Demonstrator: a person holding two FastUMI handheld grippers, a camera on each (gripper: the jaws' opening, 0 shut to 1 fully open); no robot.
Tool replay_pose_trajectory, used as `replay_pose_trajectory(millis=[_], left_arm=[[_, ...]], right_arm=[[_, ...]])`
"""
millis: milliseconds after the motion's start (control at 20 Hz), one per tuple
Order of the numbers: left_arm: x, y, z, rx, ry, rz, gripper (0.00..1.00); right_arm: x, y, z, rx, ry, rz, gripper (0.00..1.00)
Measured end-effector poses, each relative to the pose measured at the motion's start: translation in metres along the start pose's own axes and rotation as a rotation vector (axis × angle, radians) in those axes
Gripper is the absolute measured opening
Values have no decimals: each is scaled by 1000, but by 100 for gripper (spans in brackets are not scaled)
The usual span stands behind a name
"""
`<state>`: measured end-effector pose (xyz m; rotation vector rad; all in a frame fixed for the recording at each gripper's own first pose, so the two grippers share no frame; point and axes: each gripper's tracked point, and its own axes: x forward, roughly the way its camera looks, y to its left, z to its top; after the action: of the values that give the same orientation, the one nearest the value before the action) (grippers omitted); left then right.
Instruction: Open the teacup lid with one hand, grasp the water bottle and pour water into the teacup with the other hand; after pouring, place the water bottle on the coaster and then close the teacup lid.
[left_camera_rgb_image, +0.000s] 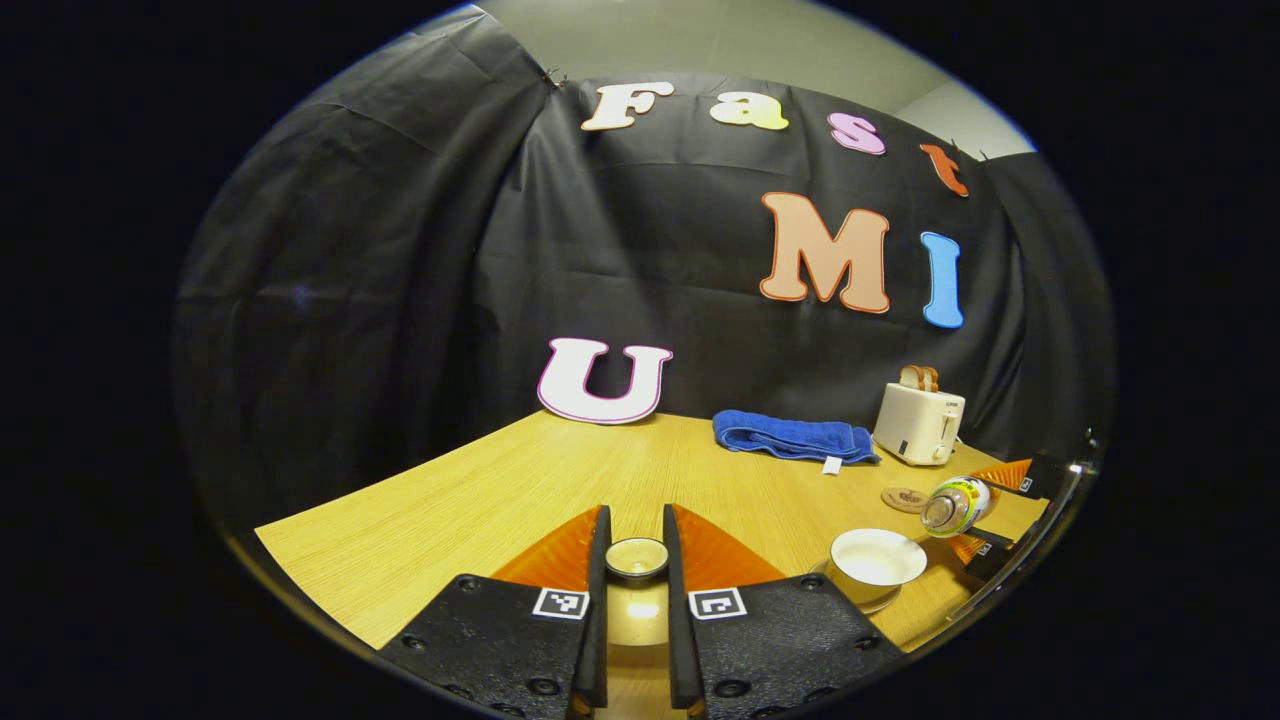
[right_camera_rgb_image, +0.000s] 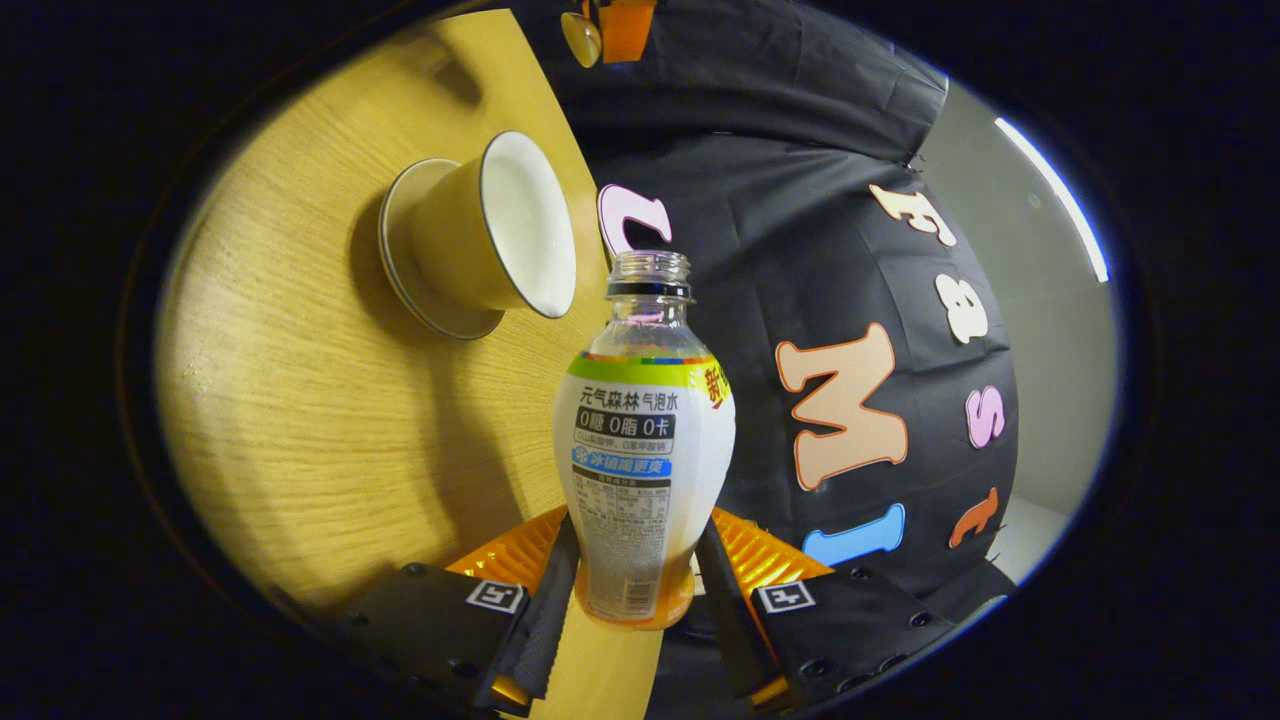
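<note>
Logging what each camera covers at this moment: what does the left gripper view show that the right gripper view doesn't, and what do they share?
Left gripper view: the left gripper shut on the lid, held above the table; at the back, a blue towel, a toaster and the coaster.

Right gripper view: the right gripper's fingers pressing both sides of the bottle, its uncapped mouth pointing toward the cup.

Both: the uncovered cup on its saucer, the tipped bottle, the right gripper and the wooden table.
</note>
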<state>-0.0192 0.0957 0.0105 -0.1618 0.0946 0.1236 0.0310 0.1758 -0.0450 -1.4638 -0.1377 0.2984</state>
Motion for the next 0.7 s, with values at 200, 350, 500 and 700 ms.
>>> replay_pose_trajectory(millis=[200, 350, 500, 700], left_arm=[[-1, -1, 0, -2, 5, -4, 22], [-2, -2, 0, -3, 3, -8, 21], [-2, -2, 0, -4, 4, -9, 22], [-3, -2, -1, -5, 8, -7, 21]], right_arm=[[2, -9, 5, -105, -32, -19, 69], [5, -11, 5, -157, -37, -13, 69], [8, -16, 6, -233, -42, -19, 69], [12, -18, 2, -303, -45, -20, 70]])
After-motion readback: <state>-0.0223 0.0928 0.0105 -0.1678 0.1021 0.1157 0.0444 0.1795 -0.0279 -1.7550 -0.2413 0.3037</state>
